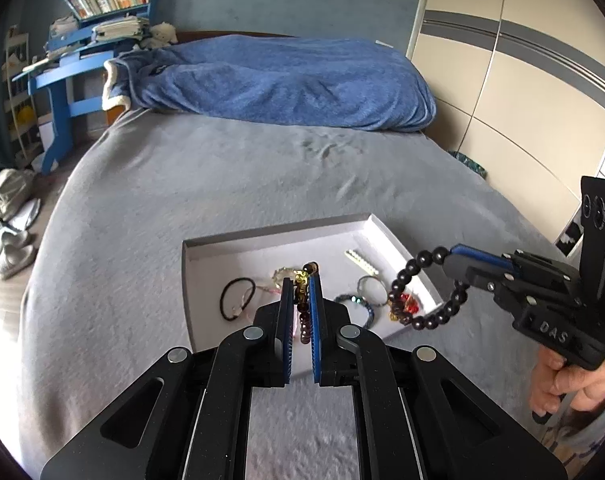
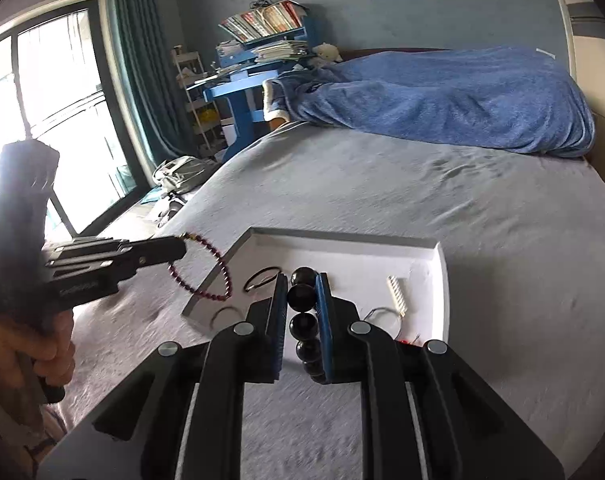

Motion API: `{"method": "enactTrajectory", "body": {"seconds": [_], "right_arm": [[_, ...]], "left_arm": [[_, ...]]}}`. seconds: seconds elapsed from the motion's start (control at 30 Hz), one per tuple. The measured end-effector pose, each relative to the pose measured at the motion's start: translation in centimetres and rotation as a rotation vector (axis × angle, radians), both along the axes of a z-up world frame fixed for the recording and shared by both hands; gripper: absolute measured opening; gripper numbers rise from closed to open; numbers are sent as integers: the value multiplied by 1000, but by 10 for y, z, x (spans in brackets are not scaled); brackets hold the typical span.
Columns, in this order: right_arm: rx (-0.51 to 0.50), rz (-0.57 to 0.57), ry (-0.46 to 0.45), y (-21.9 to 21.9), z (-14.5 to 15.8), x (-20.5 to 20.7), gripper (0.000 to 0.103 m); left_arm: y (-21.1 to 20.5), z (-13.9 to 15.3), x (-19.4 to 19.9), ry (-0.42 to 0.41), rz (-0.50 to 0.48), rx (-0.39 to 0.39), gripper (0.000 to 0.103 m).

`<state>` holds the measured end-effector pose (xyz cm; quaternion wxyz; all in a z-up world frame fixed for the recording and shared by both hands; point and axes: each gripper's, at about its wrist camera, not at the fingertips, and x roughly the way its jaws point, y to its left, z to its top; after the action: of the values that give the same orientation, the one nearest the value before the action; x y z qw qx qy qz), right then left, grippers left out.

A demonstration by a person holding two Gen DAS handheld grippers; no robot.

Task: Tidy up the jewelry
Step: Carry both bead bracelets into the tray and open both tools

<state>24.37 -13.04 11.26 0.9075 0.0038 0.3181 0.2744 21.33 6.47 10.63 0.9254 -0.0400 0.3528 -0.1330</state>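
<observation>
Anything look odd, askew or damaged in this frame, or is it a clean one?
Nothing looks damaged or spilled. The left claw holds a dark red bead bracelet, the right claw a black bead bracelet, both hanging free over the white tray. Other pieces lie loose in the tray, unsorted.

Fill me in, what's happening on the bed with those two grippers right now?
A person is sorting jewelry from a white tray on the grey bed. The left gripper is shut on a dark red beaded bracelet; the right gripper is shut on a black bead bracelet. Both hang above the tray, where hair ties and other bracelets remain.
</observation>
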Motion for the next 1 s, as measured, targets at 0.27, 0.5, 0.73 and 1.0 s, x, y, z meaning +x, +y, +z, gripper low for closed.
{"method": "enactTrajectory", "body": {"seconds": [0.27, 0.5, 0.73, 1.0], "right_arm": [[0, -31, 26, -1, -7, 40, 14], [-37, -47, 77, 0, -31, 73, 14], [-92, -59, 137, 0, -61, 87, 14], [-147, -93, 191, -6, -85, 95, 14]], "left_arm": [[-5, -18, 30, 42, -1, -2, 8], [-11, -40, 52, 85, -9, 8, 8], [-18, -71, 64, 164, -17, 57, 8], [-9, -96, 67, 242, 29, 97, 8]]}}
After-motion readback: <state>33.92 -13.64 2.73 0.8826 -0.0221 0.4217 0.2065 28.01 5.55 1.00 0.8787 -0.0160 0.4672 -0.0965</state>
